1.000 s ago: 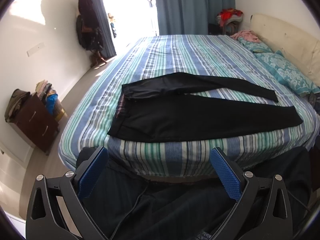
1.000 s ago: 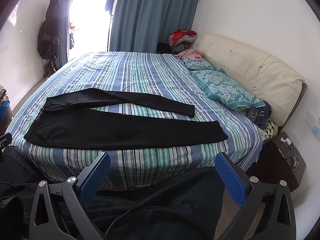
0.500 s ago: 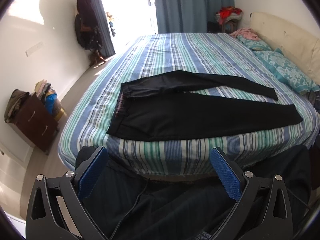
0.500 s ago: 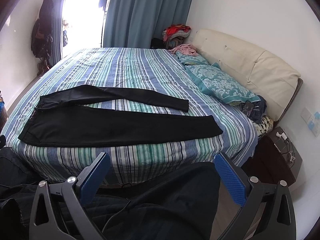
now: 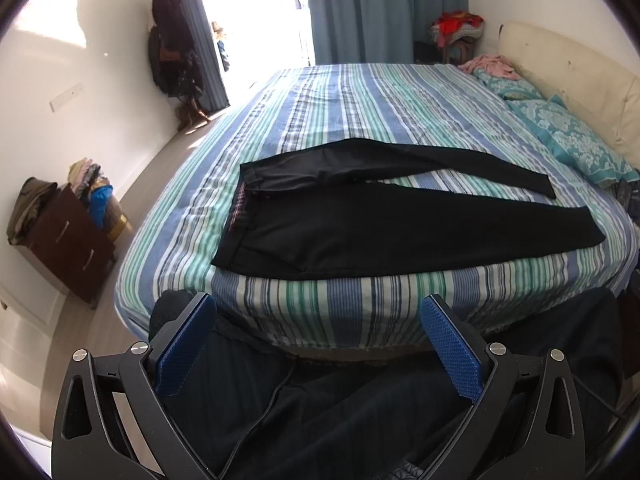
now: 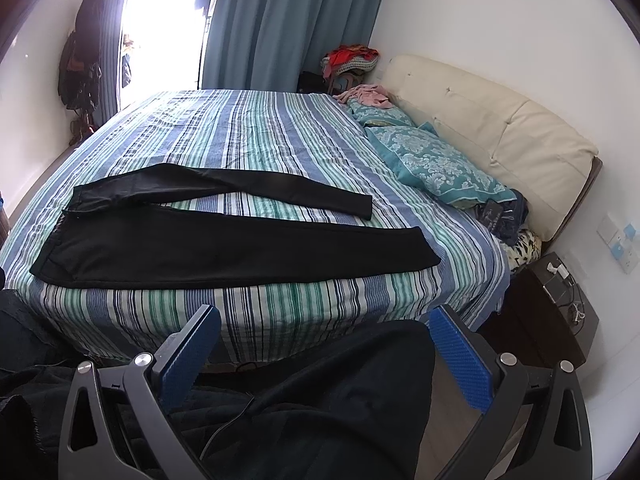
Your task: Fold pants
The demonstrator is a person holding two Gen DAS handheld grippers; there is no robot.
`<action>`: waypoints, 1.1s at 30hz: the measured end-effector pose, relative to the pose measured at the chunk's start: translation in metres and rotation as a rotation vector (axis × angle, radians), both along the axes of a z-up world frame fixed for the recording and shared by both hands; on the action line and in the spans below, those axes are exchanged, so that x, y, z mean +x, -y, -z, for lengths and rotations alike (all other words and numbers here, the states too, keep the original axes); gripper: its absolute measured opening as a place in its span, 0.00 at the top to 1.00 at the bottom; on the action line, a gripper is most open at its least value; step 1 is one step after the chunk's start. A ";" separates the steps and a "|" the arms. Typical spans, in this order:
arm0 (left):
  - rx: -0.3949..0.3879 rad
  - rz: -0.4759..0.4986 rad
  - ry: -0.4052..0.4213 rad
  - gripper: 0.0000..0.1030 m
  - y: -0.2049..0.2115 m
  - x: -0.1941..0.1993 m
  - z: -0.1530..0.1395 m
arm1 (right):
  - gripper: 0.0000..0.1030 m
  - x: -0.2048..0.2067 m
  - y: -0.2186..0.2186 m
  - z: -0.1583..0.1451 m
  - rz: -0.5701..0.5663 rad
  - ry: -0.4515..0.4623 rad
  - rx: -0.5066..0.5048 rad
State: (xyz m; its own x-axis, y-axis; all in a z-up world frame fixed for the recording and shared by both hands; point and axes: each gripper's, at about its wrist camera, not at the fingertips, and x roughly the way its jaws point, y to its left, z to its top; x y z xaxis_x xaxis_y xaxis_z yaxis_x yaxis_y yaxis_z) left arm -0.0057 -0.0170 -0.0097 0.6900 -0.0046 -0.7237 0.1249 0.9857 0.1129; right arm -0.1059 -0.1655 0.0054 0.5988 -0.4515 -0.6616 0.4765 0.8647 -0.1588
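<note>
Pants [image 5: 392, 232], one black pair, lie flat near the front edge of the striped bed [image 5: 360, 112], waistband toward the left and both legs running to the right; the far leg [image 6: 256, 184] angles away from the near leg [image 6: 248, 250], leaving a wedge of striped cover between them. A thin reddish strip shows inside the waistband [image 5: 239, 210], but it is too small to tell whether it carries any writing, and no brand or label can be read anywhere in either view. The left gripper [image 5: 316, 340] hangs below and in front of the bed edge, well apart from the pants, its two blue pads [image 5: 182, 344] spread wide with nothing between them. The right gripper [image 6: 324, 350] sits likewise in front of the bed, off toward the leg ends, jaws wide and empty. Dark clothing [image 6: 320, 400] fills the foreground beneath both grippers. Two teal patterned pillows [image 6: 436, 164] lie against the cream headboard [image 6: 492, 120], with one pink garment [image 6: 368, 94] at the far one. One dark wooden drawer chest [image 5: 72, 240] stands left of the bed, and one dark nightstand [image 6: 552, 312] stands at the right. Blue curtains [image 6: 288, 24] hang beside the bright doorway.
</note>
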 end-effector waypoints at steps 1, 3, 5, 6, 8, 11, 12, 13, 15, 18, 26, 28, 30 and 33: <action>0.000 0.000 0.000 0.01 0.000 0.000 0.000 | 0.00 0.000 0.000 0.000 0.001 0.000 -0.002; 0.000 0.001 0.001 0.01 0.000 0.000 0.000 | 0.00 0.000 0.001 0.000 0.002 -0.002 -0.003; 0.001 0.002 -0.001 0.01 0.000 0.000 0.001 | 0.00 0.000 0.001 0.001 0.003 -0.004 -0.002; 0.000 0.002 -0.002 0.01 0.000 0.000 0.001 | 0.00 0.000 0.001 0.001 0.003 -0.005 -0.002; -0.001 0.003 -0.005 0.01 -0.001 0.000 0.002 | 0.00 0.000 0.001 0.001 0.003 -0.007 -0.004; -0.003 0.002 -0.010 0.01 -0.001 0.000 0.003 | 0.00 0.000 0.001 0.001 0.003 -0.008 -0.006; -0.004 0.001 -0.012 0.01 -0.002 0.000 0.004 | 0.00 0.000 0.001 0.001 0.002 -0.009 -0.006; -0.005 0.001 -0.014 0.01 -0.002 0.000 0.004 | 0.00 0.001 0.001 0.002 0.002 -0.010 -0.006; -0.005 0.001 -0.014 0.01 -0.002 0.001 0.004 | 0.00 0.001 0.001 0.002 0.001 -0.013 -0.005; -0.004 0.001 -0.014 0.01 -0.002 0.001 0.004 | 0.00 0.001 0.001 0.003 0.000 -0.014 -0.006; -0.009 0.008 -0.028 0.01 -0.002 0.003 0.006 | 0.00 0.001 0.002 0.003 -0.005 -0.013 0.000; -0.028 0.025 -0.047 0.01 -0.001 0.007 0.008 | 0.00 0.000 0.002 0.004 -0.027 -0.005 0.014; -0.085 0.059 -0.069 0.01 -0.001 0.015 0.007 | 0.00 0.002 0.000 0.002 -0.079 0.018 0.037; -0.149 0.085 -0.056 0.01 0.000 0.029 0.000 | 0.00 0.003 -0.002 -0.008 -0.183 0.123 0.062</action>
State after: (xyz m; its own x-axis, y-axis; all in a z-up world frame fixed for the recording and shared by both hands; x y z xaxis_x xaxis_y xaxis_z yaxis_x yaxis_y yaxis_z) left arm 0.0237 -0.0166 -0.0092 0.6411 -0.1713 -0.7481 0.2110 0.9766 -0.0428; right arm -0.1027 -0.1634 0.0131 0.7449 -0.2891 -0.6013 0.3236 0.9447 -0.0534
